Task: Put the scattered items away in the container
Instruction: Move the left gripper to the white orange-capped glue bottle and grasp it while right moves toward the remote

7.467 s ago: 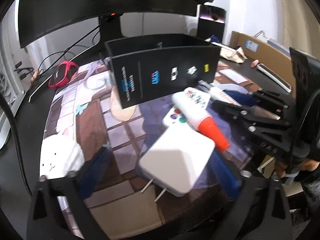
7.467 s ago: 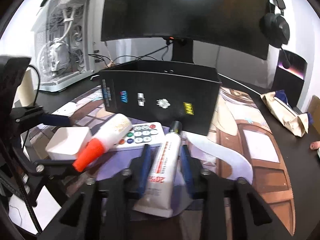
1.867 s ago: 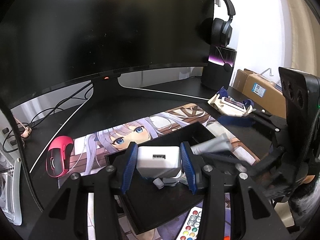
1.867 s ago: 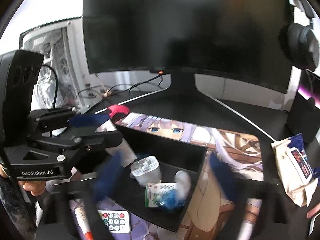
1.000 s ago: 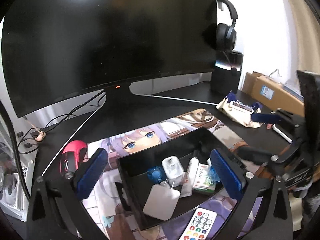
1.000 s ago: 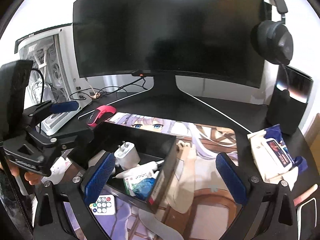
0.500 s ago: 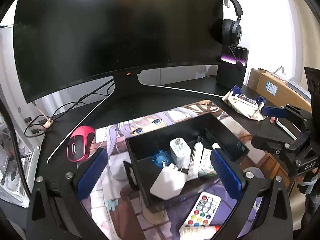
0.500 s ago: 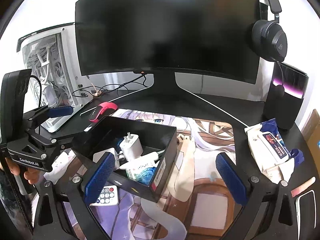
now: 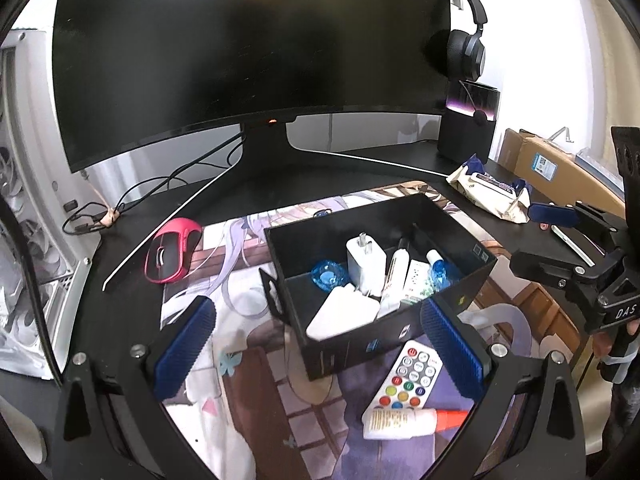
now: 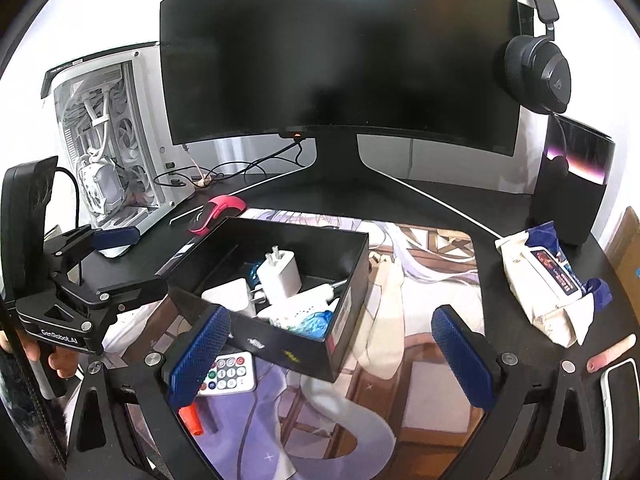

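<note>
The left tongs [image 9: 320, 344] hang spread and empty above the surface. The box [image 9: 472, 258] already holds two chargers [image 9: 366, 262], a tube and packets. Just in front of it, the remote [image 9: 408, 376] and glue bottle [image 9: 408, 423] are left. The right tongs [image 10: 332, 356] are spread, empty.
</note>
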`<act>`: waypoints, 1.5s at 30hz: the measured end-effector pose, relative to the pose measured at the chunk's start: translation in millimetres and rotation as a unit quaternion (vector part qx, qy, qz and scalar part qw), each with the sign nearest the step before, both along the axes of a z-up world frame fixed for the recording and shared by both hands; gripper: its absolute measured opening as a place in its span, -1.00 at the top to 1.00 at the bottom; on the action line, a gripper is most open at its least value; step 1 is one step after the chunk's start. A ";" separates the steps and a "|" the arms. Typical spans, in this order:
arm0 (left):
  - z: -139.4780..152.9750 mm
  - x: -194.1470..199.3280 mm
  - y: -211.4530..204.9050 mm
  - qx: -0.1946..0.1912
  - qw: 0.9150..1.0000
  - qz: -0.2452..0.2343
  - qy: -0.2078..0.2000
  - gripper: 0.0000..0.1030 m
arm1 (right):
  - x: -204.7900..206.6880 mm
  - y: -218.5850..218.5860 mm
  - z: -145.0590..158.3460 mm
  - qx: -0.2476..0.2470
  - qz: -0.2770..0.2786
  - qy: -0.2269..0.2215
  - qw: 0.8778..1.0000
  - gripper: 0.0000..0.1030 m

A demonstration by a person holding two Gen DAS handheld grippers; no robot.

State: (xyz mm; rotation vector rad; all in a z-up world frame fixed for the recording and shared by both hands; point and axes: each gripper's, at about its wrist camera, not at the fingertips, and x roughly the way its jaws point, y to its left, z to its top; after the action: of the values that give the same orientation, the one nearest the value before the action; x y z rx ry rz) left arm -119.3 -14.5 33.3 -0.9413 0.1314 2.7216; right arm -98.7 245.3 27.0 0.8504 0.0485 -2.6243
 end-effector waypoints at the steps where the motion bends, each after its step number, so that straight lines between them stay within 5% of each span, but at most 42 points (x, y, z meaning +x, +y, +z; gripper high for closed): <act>1: -1.1 1.4 -1.8 0.002 1.000 0.002 -0.002 -1.00 | 2.3 -1.3 -0.8 0.000 0.001 -0.001 1.000 -0.99; 34: -36.4 59.7 22.0 -0.007 1.000 -0.010 -0.026 -1.00 | 47.0 -10.3 -18.9 0.011 0.014 -0.004 1.000 -0.99; 45: -43.6 67.8 44.6 -0.020 0.998 -0.047 -0.027 -1.00 | 53.4 -13.7 -18.4 0.023 0.017 0.003 1.000 -0.99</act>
State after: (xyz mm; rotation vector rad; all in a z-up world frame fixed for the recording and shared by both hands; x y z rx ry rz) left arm -51.5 30.1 -10.3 -0.9918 0.2156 2.6139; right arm -45.3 231.6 8.6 0.8488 0.1245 -2.6040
